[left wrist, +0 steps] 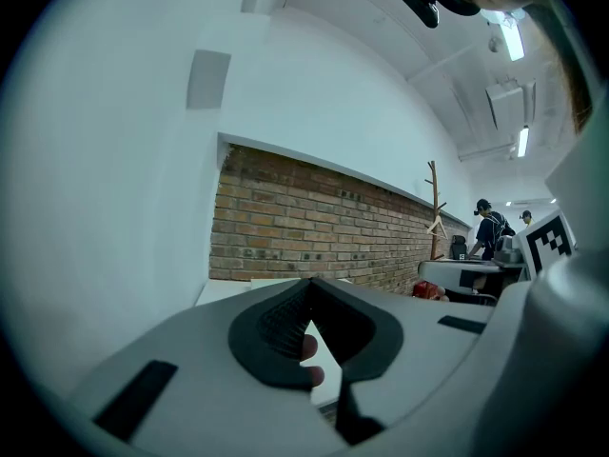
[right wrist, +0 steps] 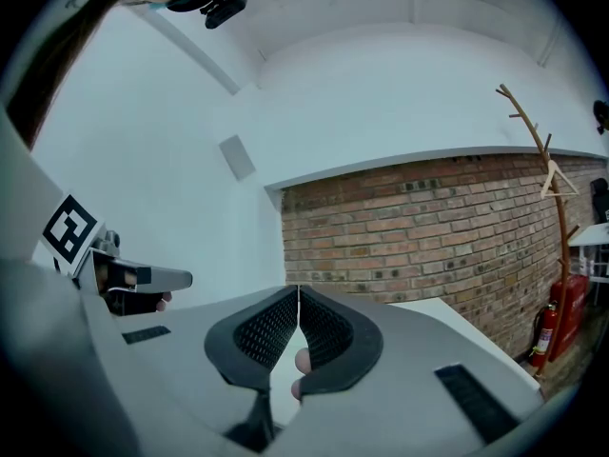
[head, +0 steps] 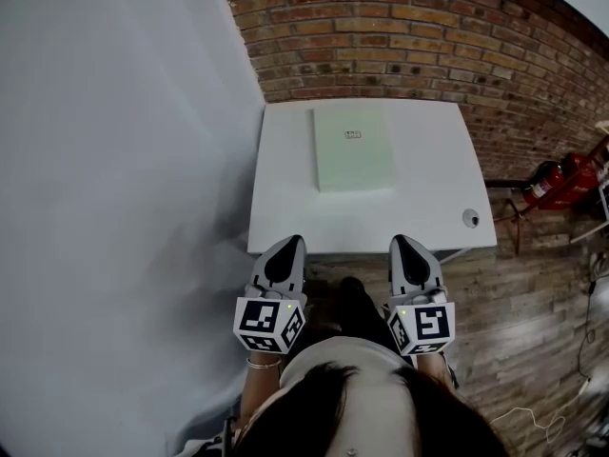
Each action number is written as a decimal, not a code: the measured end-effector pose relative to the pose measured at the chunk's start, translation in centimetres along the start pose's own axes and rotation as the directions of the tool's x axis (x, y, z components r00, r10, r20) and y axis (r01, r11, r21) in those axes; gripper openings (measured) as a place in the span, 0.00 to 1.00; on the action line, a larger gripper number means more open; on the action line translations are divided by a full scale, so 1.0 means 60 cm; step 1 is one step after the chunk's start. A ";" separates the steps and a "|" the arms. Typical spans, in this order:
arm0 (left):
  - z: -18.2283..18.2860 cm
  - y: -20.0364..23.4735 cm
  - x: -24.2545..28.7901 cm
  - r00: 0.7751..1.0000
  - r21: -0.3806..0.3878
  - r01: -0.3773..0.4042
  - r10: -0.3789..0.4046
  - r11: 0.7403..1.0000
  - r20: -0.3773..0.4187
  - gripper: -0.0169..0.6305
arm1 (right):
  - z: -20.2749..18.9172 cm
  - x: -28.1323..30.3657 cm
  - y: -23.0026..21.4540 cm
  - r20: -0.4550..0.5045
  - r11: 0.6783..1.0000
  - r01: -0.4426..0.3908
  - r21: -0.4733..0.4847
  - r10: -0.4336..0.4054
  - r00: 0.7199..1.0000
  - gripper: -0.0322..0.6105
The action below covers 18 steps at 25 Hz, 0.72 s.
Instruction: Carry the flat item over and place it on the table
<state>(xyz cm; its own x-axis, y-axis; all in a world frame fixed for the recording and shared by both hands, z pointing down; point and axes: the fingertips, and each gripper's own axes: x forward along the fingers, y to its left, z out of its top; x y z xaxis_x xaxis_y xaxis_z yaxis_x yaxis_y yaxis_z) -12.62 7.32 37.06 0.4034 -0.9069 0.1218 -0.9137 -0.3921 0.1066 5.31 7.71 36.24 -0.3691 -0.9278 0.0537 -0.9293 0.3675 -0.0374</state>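
Already on table [head: 285, 227], flat item [head: 353, 149] lies long axis toward brick wall [head: 381, 27]; left gripper [head: 297, 242], right gripper [head: 398, 241] both closed, empty.

Head view steeply down, gripper views level; shared white table [head: 428, 188]

flat item [head: 353, 149] on table [head: 433, 188], wall [head: 400, 27] behind

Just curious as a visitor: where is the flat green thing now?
Head view: the flat green item lies on the white table, at its far edge by the brick wall.
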 end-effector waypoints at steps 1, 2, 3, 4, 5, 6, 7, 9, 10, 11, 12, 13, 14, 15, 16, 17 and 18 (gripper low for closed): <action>0.001 -0.002 -0.005 1.000 0.005 -0.002 0.002 1.000 0.003 0.04 | 0.002 -0.004 0.003 0.003 1.000 -0.002 -0.006 0.002 1.000 0.11; 0.002 -0.003 -0.010 1.000 0.010 -0.005 0.005 1.000 0.007 0.04 | 0.004 -0.008 0.006 0.005 1.000 -0.004 -0.013 0.004 1.000 0.11; 0.003 -0.005 -0.016 1.000 0.015 -0.008 0.007 1.000 0.010 0.04 | 0.006 -0.012 0.009 0.008 1.000 -0.006 -0.020 0.006 1.000 0.11; 0.003 -0.006 -0.020 1.000 0.020 -0.010 0.010 1.000 0.013 0.04 | 0.008 -0.016 0.012 0.011 1.000 -0.006 -0.026 0.007 1.000 0.11; 0.003 -0.007 -0.025 1.000 0.023 -0.012 0.011 1.000 0.016 0.04 | 0.009 -0.020 0.014 0.013 1.000 -0.006 -0.029 0.006 1.000 0.11; 0.004 -0.009 -0.029 1.000 0.026 -0.013 0.012 1.000 0.020 0.04 | 0.009 -0.023 0.016 0.015 0.999 -0.005 -0.032 0.005 1.000 0.11; 0.006 -0.010 -0.033 1.000 0.028 -0.014 0.013 1.000 0.024 0.04 | 0.009 -0.027 0.017 0.017 0.999 -0.004 -0.034 0.005 1.000 0.11; 0.009 -0.014 -0.040 0.999 0.030 -0.015 0.014 0.999 0.033 0.04 | 0.011 -0.034 0.020 0.020 0.999 -0.007 -0.041 0.008 1.000 0.11; 0.010 -0.016 -0.044 0.999 0.031 -0.016 0.014 0.999 0.037 0.04 | 0.011 -0.038 0.021 0.021 0.999 -0.007 -0.043 0.008 1.000 0.11; 0.011 -0.018 -0.048 0.999 0.031 -0.015 0.014 0.999 0.041 0.04 | 0.010 -0.042 0.022 0.021 0.999 -0.006 -0.042 0.007 1.000 0.11; 0.011 -0.021 -0.052 0.999 0.032 -0.015 0.014 0.999 0.043 0.04 | 0.009 -0.047 0.022 0.021 0.999 -0.004 -0.040 0.005 1.000 0.11; 0.011 -0.023 -0.054 0.999 0.033 -0.014 0.013 0.999 0.045 0.04 | 0.008 -0.051 0.022 0.020 0.999 -0.003 -0.038 0.004 1.000 0.11; 0.010 -0.025 -0.057 0.999 0.035 -0.014 0.012 0.999 0.046 0.04 | 0.007 -0.054 0.023 0.020 0.999 -0.003 -0.039 0.004 1.000 0.11; 0.010 -0.027 -0.059 0.999 0.036 -0.013 0.012 0.999 0.047 0.04 | 0.006 -0.057 0.023 0.019 0.999 -0.004 -0.041 0.005 1.000 0.11; 0.009 -0.030 -0.062 0.999 0.037 -0.013 0.011 0.999 0.047 0.04 | 0.004 -0.061 0.023 0.018 0.999 -0.003 -0.040 0.004 1.000 0.11; 0.008 -0.033 -0.064 0.999 0.036 -0.012 0.011 0.999 0.048 0.04 | 0.002 -0.065 0.023 0.018 0.999 -0.001 -0.039 0.002 1.000 0.11; 0.007 -0.036 -0.067 0.999 0.035 -0.012 0.010 0.999 0.049 0.04 | 0.001 -0.070 0.023 0.018 0.999 0.000 -0.038 0.001 1.000 0.11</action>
<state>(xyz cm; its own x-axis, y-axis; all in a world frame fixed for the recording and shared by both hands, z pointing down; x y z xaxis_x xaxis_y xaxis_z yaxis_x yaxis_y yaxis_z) -12.29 11.77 35.92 0.3913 -0.9172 0.0744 -0.9195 -0.3866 0.0708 5.60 12.10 35.90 -0.3697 -0.9285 0.0357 -0.9290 0.3700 0.0008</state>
